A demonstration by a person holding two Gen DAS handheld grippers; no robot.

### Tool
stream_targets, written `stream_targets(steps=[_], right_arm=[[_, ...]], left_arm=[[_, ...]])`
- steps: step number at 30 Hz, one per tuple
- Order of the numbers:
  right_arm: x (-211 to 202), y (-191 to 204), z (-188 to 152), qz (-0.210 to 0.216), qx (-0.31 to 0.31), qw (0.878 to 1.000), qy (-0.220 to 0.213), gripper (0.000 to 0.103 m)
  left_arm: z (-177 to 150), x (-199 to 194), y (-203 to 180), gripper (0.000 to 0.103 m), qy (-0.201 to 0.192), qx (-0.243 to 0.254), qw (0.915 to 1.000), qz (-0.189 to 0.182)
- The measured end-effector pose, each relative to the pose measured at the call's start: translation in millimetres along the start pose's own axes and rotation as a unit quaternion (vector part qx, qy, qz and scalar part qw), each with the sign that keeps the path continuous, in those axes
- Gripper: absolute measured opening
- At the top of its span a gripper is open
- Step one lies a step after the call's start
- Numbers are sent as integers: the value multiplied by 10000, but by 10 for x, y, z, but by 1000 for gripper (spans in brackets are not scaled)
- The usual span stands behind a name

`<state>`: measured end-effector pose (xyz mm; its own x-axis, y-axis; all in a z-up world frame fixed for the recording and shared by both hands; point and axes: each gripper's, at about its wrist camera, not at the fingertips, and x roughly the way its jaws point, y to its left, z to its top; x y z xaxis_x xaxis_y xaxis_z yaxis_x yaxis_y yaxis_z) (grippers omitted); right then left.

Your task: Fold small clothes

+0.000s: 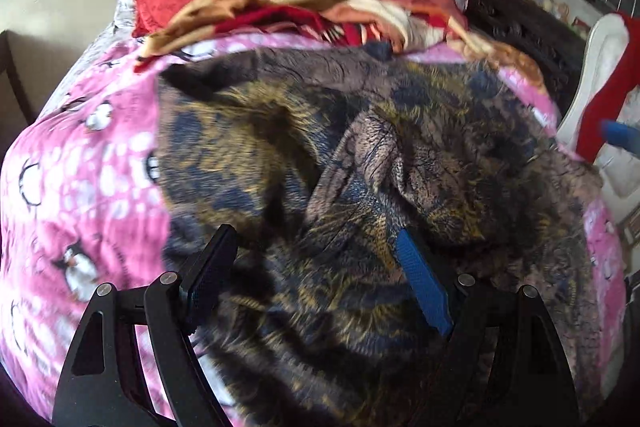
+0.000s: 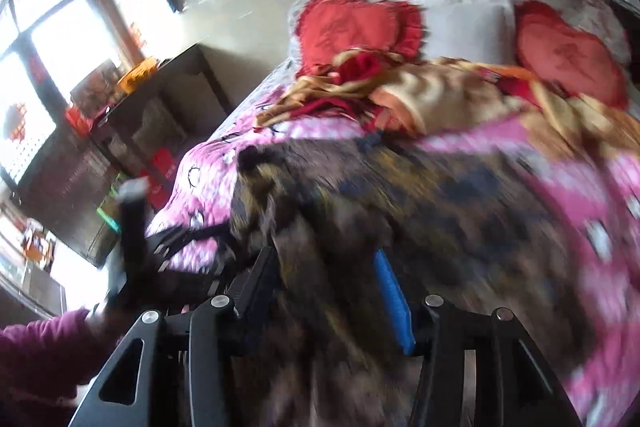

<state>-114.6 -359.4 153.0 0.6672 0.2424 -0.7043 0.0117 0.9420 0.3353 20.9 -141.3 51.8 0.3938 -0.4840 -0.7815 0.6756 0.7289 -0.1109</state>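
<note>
Fabric of the dark patterned garment (image 1: 360, 155) lies spread on the pink blanket (image 1: 80, 167), ahead of and under the left gripper (image 1: 316, 263), whose fingers stand spread, empty. The right gripper (image 2: 324, 275) has cloth bunched between its fingers; blur hides whether they pinch, likely lifting an edge to fold.

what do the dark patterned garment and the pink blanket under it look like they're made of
Dark patterned garment: looks like a thin woven or printed cloth, matte, with fine crinkles; it drapes and bunches in soft folds, so probably light fabric. Blur hides the weave.

Pink blanket: looks like plush fleece, a soft matte surface with a fuzzy-edged penguin print; motion blur may add to the fuzziness.
</note>
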Motion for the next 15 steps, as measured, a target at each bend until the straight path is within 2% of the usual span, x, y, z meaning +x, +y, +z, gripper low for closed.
stream_targets(steps=[1, 2, 3, 4, 8, 11, 13, 15], right_arm=[[-170, -60, -129, -79, 139, 9998, -90, 49], [-281, -120, -243, -147, 274, 9994, -149, 49], [-407, -207, -356, -235, 417, 9987, -194, 49], [-512, -323, -461, -381, 573, 9974, -226, 49], [-745, -683, -797, -888, 1019, 9906, -201, 49], [-911, -912, -933, -1108, 1323, 9844, -355, 49], [-925, -988, -964, -1631, 1187, 9785, -421, 49], [-860, -1002, -938, -1852, 1005, 9769, -343, 49]], left_arm=[[10, 48, -13, 72, 63, -25, 10000, 12], [14, 75, -19, 42, 109, -46, 9999, -39], [31, 92, -28, 25, 193, -74, 9997, -163], [56, 70, -40, 16, 266, -101, 9994, -178], [216, -370, -70, 7, -68, -121, 9995, -285], [407, -812, -18, 7, -452, -211, 9979, -413], [510, -1048, 110, 7, -594, -471, 9960, -473], [576, -1187, 241, 7, -679, -711, 9942, -424]])
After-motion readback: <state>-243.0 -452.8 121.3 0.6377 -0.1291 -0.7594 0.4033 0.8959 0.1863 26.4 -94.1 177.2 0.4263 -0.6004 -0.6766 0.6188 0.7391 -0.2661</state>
